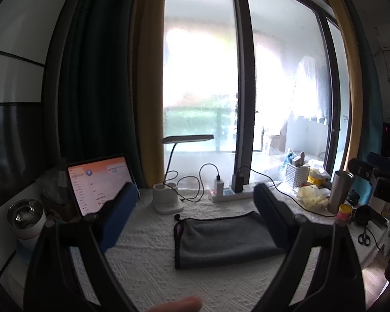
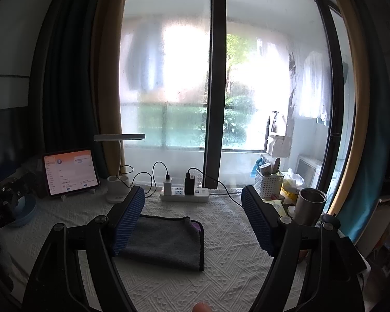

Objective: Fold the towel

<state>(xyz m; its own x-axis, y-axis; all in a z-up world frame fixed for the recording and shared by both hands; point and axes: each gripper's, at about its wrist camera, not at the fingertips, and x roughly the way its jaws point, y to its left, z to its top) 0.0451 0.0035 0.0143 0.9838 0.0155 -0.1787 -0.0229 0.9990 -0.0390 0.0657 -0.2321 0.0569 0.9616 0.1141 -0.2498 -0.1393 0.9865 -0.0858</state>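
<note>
both grippers — left gripper (image 1: 195,202), right gripper (image 2: 192,205) — gape wide; folded towel (image 1: 226,239) lies long axis left-right.

Towel (image 2: 163,241) before power strip (image 2: 184,195)

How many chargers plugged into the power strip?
2. A white charger sits toward the left end of the power strip, and a black charger stands just right of it. Each has a cable attached. No others show.
</note>
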